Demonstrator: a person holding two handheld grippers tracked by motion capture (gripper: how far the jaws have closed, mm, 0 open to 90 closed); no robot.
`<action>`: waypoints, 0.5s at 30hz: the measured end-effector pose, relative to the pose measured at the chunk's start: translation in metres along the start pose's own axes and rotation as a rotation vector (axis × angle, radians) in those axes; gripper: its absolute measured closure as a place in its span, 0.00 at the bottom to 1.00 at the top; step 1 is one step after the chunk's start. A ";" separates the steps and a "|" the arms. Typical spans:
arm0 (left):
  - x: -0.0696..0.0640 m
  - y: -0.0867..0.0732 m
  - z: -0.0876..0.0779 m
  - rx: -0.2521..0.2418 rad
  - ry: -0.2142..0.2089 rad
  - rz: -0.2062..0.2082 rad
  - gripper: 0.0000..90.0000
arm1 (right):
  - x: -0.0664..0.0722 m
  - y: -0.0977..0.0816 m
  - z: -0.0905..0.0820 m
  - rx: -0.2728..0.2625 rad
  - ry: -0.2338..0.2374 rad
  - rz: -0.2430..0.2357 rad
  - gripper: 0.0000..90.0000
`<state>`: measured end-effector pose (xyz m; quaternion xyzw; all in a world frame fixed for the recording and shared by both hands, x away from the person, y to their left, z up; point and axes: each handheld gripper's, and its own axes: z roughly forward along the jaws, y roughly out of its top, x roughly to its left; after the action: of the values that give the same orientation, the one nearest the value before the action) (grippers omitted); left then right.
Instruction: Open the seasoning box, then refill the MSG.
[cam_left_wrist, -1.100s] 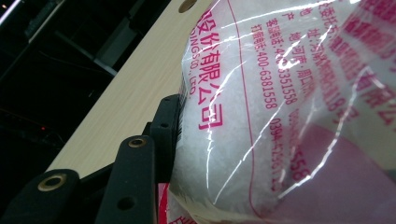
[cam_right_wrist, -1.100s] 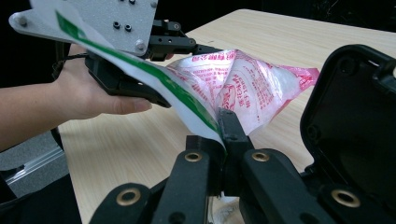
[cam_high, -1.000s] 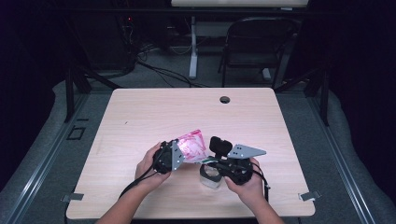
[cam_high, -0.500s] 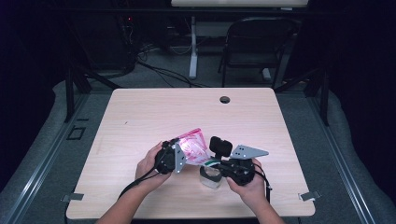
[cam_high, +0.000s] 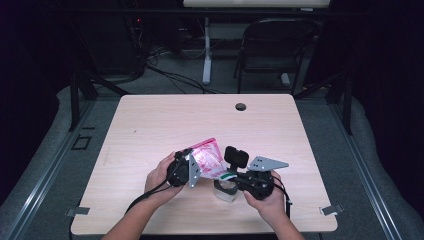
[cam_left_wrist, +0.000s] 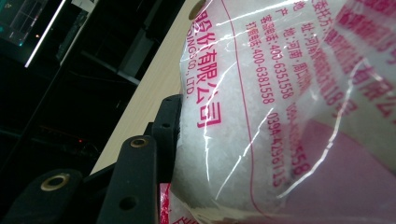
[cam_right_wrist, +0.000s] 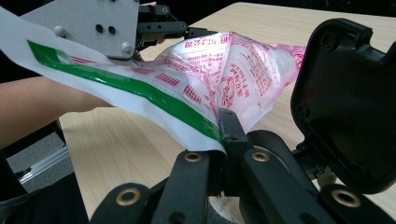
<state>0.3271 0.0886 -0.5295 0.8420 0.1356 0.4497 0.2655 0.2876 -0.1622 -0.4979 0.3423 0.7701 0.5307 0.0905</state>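
Bag (cam_high: 208, 159) of white grains, clear plastic with pink print, held tilted above the near middle of the table (cam_high: 150, 125), over a small cup (cam_high: 226, 190). My left gripper (cam_high: 186, 169) clamps the bag's full body; jaws partway closed around it. My right gripper (cam_right_wrist: 223, 133) pinches the green-striped edge, jaws fully closed. Step, as I judge it: steadying the bag to open or pour. Next move needs a firm pull at the edge without spilling.

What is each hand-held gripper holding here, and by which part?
Both hold the clear plastic bag with pink print. The left hand-held gripper clamps its bulging body; the right hand-held gripper pinches its flat green-striped edge.
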 end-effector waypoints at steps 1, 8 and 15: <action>0.000 0.000 0.000 -0.001 0.001 0.003 0.68 | 0.000 0.000 0.000 -0.002 0.001 0.003 1.00; 0.000 0.001 0.000 0.000 0.005 0.011 0.68 | -0.001 -0.002 0.000 -0.001 0.002 0.006 1.00; 0.000 0.001 -0.001 0.001 0.012 0.010 0.68 | -0.001 -0.002 0.001 0.002 0.004 0.007 1.00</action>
<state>0.3260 0.0885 -0.5287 0.8399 0.1331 0.4562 0.2621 0.2878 -0.1623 -0.4997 0.3438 0.7697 0.5309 0.0867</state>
